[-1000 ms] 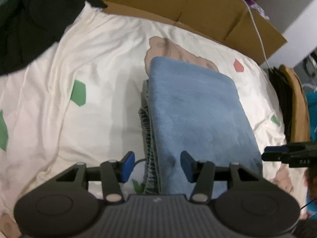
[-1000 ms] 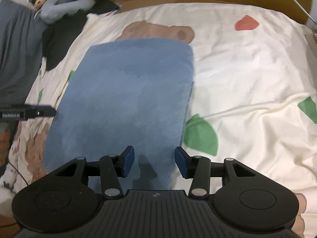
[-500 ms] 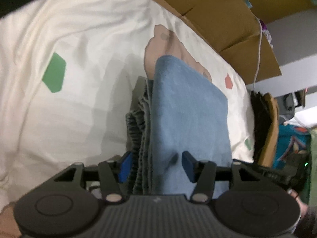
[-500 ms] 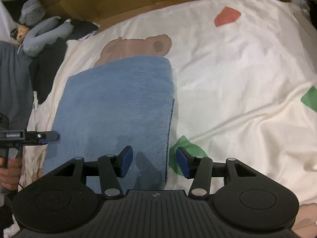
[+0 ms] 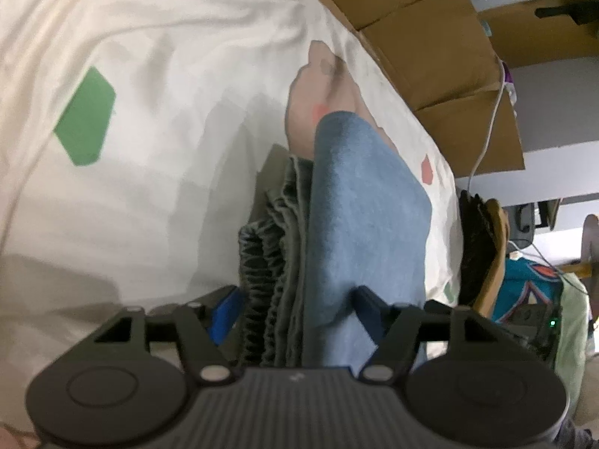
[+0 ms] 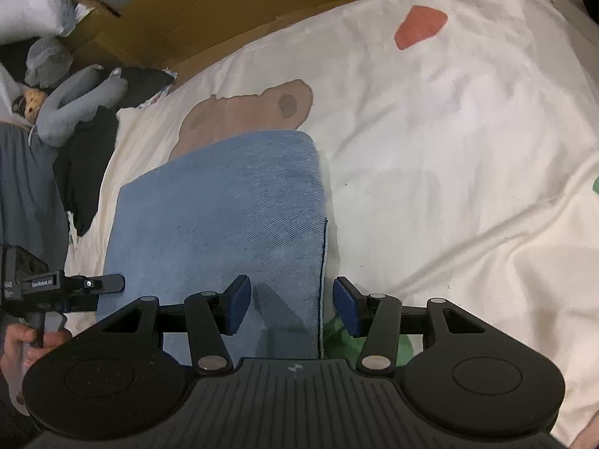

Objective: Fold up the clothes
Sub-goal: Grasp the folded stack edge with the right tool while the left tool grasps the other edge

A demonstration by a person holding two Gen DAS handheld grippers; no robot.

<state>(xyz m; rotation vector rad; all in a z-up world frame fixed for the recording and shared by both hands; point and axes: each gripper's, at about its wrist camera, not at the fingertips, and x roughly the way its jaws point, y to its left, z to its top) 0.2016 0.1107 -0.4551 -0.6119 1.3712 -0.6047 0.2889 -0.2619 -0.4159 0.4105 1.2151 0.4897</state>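
Note:
A folded blue cloth (image 5: 359, 209) lies on top of a folded grey garment with a gathered elastic edge (image 5: 269, 262), both on the cream bed sheet (image 5: 157, 86). My left gripper (image 5: 295, 308) is low at the stack's near side edge and its jaws are opening. One pad is beside the grey elastic and the other finger is over the blue cloth. My right gripper (image 6: 292, 308) is open and straddles the right edge of the blue cloth (image 6: 217, 217), with neither pad pressing. The left gripper (image 6: 75, 284) also shows at the cloth's left side, held by a hand (image 6: 22, 340).
Brown cardboard boxes (image 5: 430, 48) line the far side of the bed, with a white cable (image 5: 486, 127) over them. A grey plush toy (image 6: 71, 101) and dark clothes (image 6: 82, 164) lie at the left. Brown and black items (image 5: 483, 247) sit past the bed's right edge.
The left gripper has sunk and rolled toward the stack's side edge, and its jaws have widened around it. The right gripper has shifted right so the blue cloth's edge lies between its jaws.

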